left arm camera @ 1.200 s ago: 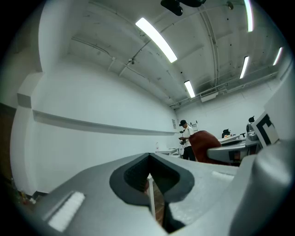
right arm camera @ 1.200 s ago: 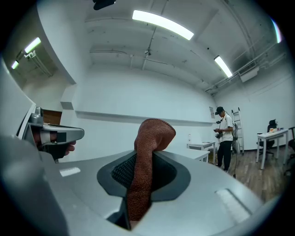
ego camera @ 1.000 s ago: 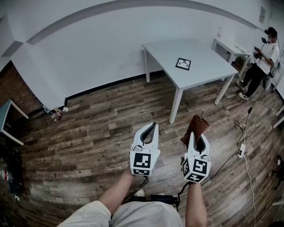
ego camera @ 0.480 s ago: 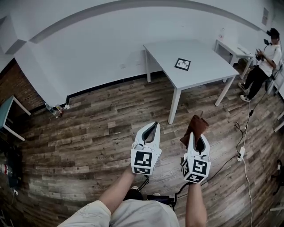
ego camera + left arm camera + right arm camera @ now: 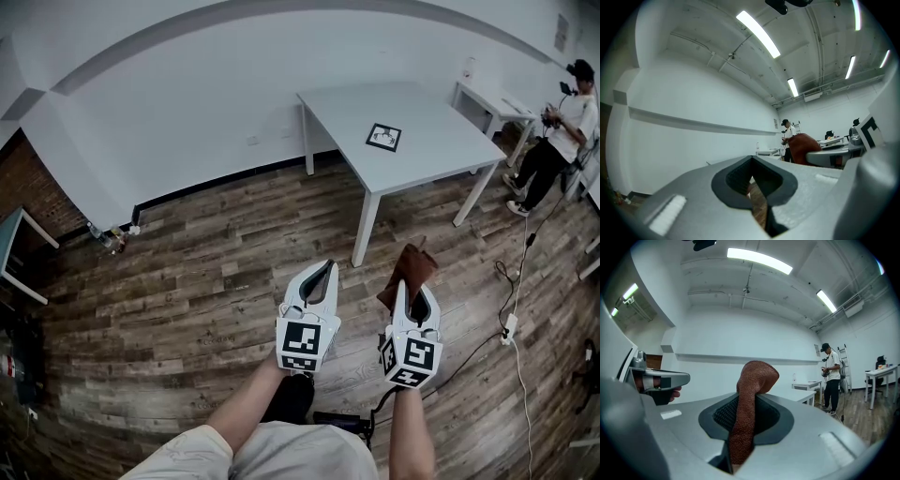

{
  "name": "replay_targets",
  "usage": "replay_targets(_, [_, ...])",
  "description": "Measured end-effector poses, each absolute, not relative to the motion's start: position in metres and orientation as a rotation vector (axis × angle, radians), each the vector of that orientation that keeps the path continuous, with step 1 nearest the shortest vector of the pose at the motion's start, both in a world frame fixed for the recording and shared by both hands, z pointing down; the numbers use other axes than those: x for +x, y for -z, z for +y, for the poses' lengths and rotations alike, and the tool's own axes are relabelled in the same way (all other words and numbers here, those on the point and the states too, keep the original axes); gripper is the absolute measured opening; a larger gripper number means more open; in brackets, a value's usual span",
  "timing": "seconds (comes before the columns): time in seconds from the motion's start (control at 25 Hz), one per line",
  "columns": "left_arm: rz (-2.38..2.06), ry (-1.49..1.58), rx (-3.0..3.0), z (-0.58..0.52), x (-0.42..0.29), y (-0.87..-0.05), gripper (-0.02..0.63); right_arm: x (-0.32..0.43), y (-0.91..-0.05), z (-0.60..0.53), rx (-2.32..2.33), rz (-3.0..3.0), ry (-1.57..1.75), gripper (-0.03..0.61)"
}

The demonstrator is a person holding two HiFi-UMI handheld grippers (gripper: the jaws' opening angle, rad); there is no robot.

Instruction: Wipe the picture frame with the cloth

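Observation:
The picture frame (image 5: pixel 384 137), dark-edged with a white middle, lies flat on a white table (image 5: pixel 422 112) far ahead of both grippers. My right gripper (image 5: pixel 412 287) is shut on a brown cloth (image 5: pixel 409 270). In the right gripper view the cloth (image 5: pixel 751 394) stands up out of the closed jaws and folds over at the top. My left gripper (image 5: pixel 327 265) hangs beside it over the wooden floor, its jaws shut with nothing between them. Only floor shows through the small gap behind the tips of the left gripper (image 5: pixel 754 187). The cloth (image 5: pixel 802 147) also shows to the right in the left gripper view.
A person (image 5: pixel 561 117) wearing a headset stands at the far right beside a second white table (image 5: pixel 487 97). Cables and a power strip (image 5: pixel 511 324) lie on the floor to the right. A teal table (image 5: pixel 11 246) and small bottles (image 5: pixel 111 240) sit by the left wall.
The table and frame sit slightly further left in the head view. Both grippers keep their pose and the cloth stays held.

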State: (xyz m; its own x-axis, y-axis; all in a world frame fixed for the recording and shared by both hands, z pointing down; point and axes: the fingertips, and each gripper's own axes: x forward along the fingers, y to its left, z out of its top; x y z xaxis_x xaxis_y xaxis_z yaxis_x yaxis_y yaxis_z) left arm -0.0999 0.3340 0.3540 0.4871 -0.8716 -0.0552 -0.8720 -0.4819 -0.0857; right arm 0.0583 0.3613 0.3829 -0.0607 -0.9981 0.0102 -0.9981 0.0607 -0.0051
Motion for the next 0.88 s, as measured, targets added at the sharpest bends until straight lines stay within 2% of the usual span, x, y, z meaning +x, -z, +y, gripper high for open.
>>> replay_targets(0.4, [1.48, -0.045, -2.646, 0.179, -0.113, -0.349, 0.0, 0.037, -0.382, 0.217, 2.16, -2.214, 0.011, 0.096])
replay_targets(0.88, [1.443, -0.05, -2.68, 0.055, -0.108, -0.348, 0.0, 0.037, -0.383, 0.097, 2.192, -2.183, -0.018, 0.096])
